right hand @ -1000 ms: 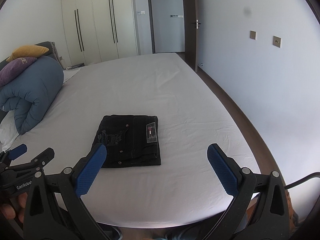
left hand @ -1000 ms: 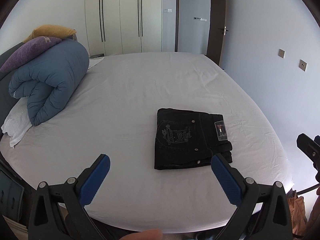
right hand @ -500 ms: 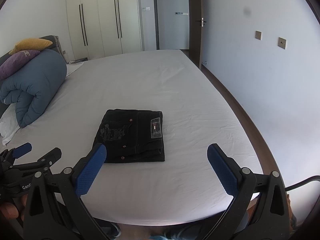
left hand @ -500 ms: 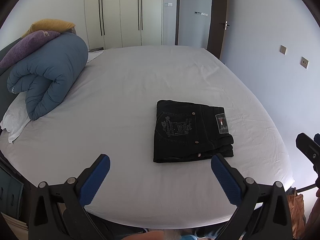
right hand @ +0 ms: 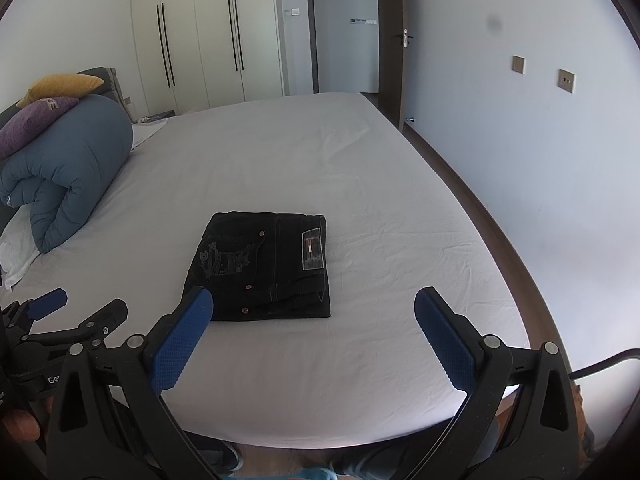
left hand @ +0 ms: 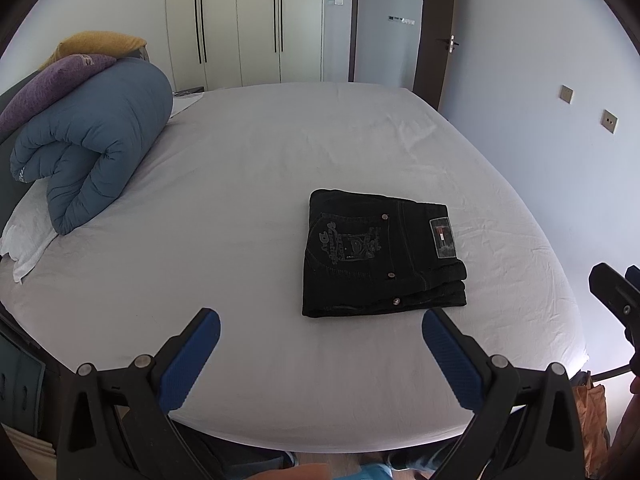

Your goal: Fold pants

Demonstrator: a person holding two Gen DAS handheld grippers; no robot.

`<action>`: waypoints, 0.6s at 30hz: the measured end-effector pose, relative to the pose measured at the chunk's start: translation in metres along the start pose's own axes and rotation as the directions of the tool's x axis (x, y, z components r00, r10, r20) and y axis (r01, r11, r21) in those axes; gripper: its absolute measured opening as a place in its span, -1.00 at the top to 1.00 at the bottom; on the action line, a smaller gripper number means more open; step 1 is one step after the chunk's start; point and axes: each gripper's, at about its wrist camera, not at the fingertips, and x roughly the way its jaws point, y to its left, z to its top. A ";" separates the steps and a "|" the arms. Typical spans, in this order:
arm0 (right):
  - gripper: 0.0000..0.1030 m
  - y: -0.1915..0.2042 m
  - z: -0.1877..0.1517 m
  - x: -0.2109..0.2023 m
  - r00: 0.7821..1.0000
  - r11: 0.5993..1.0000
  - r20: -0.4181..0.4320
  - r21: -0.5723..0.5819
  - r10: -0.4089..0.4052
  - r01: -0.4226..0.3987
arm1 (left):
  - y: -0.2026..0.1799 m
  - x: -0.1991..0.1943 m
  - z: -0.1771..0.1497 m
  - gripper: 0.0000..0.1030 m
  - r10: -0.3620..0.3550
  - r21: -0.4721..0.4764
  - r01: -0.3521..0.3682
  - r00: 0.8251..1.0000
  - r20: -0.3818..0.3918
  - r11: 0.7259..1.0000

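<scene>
Black pants [left hand: 380, 254] lie folded into a compact rectangle on the white bed [left hand: 248, 184], pocket embroidery and a waist label facing up. They also show in the right wrist view [right hand: 262, 266]. My left gripper [left hand: 320, 334] is open and empty, held above the bed's near edge, short of the pants. My right gripper [right hand: 314, 320] is open and empty, also near the front edge, just short of the pants. Neither touches the fabric.
A rolled blue duvet [left hand: 92, 148] with purple and yellow pillows [left hand: 52, 76] lies at the bed's left end. White wardrobes [left hand: 240, 24] and an open door [left hand: 388, 28] stand behind. A wall [right hand: 520, 140] runs close along the bed's right side.
Both grippers have drawn back and risen slightly from the bed, so the pants sit a little farther off. The pants have not moved. Both grippers stay open.
</scene>
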 end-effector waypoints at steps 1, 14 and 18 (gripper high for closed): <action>-1.00 0.000 0.000 0.000 1.000 1.000 0.000 0.001 -0.001 0.001 | 0.000 0.001 0.000 -1.00 -0.001 -0.001 0.001 1.000 -0.003 1.000; -1.00 0.000 -0.003 0.007 1.000 1.000 -0.015 0.002 0.006 -0.006 | 0.001 0.003 0.000 -1.00 -0.003 -0.003 0.003 1.000 -0.009 1.000; -1.00 0.000 -0.003 0.008 1.000 1.000 -0.016 0.000 0.006 -0.006 | 0.002 0.003 -0.001 -1.00 -0.003 -0.007 0.003 1.000 -0.009 1.000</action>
